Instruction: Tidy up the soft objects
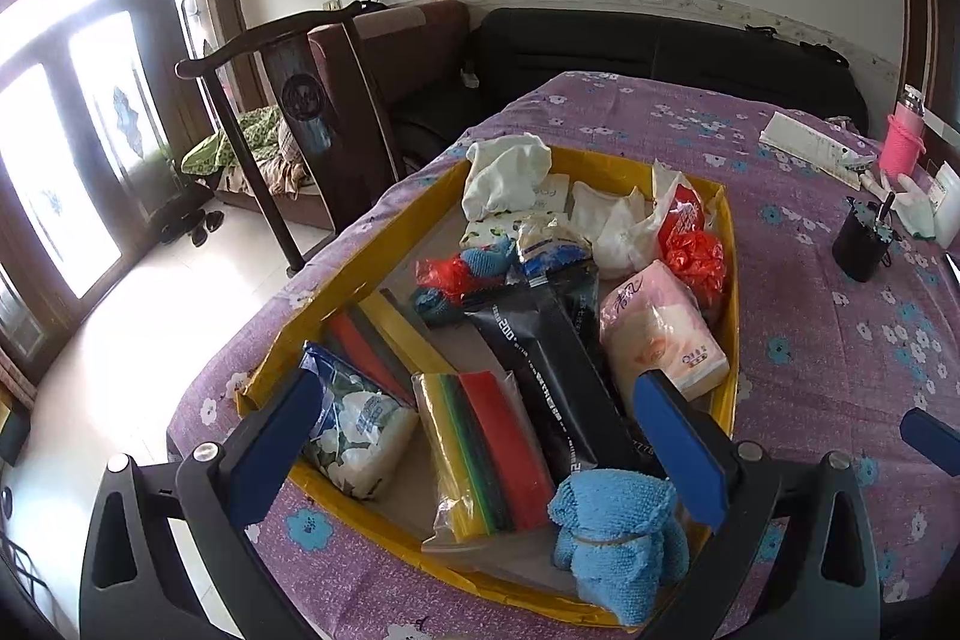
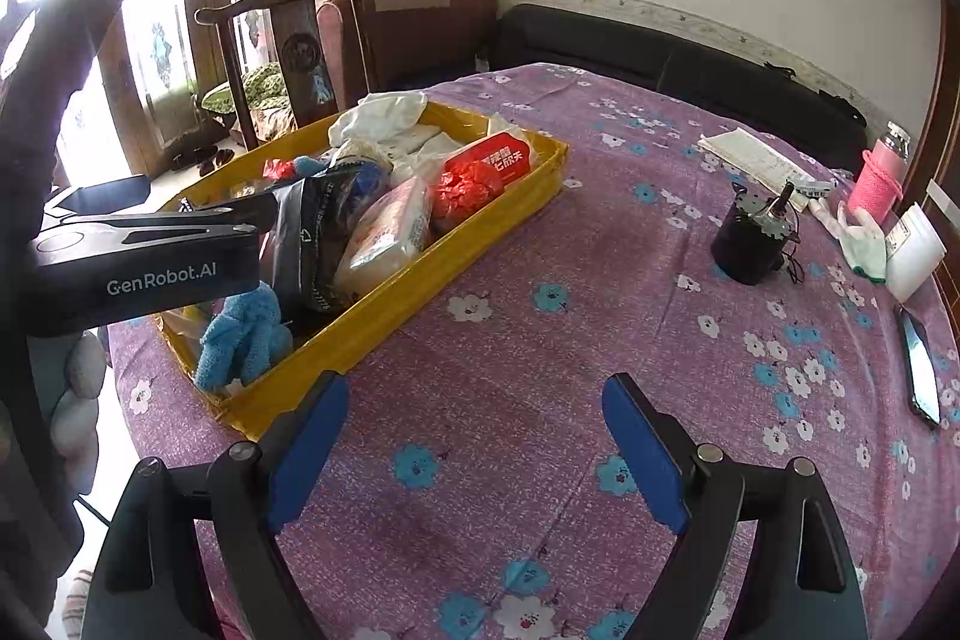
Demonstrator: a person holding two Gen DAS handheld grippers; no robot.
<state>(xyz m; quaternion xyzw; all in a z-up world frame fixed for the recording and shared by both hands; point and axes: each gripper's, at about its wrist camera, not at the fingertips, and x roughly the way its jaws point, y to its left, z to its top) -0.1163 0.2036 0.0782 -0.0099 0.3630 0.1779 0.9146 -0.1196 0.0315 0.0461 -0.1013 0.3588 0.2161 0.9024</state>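
A yellow tray (image 1: pixel 729 280) on the purple flowered tablecloth holds several soft things. Among them are a blue towel toy (image 1: pixel 618 538) at the near end, a pack of coloured cloths (image 1: pixel 492 448) and a floral tissue pack (image 1: pixel 360 424). Further back lie a black pouch (image 1: pixel 552 370), a pink tissue pack (image 1: pixel 660 334), red bags (image 1: pixel 696 256) and a white cloth (image 1: pixel 510 172). My left gripper (image 1: pixel 480 418) hovers open over the tray's near end, with the toy just under its right finger and nothing gripped. My right gripper (image 2: pixel 477 436) stands open above bare tablecloth, right of the tray (image 2: pixel 384 310).
On the table's right side stand a black cylinder (image 2: pixel 750 244), a pink bottle (image 2: pixel 882 172), papers (image 2: pixel 762 160), a white glove (image 2: pixel 864 238) and a phone (image 2: pixel 921 370). A wooden chair (image 2: pixel 288 40) and a dark sofa (image 2: pixel 660 46) stand behind the table.
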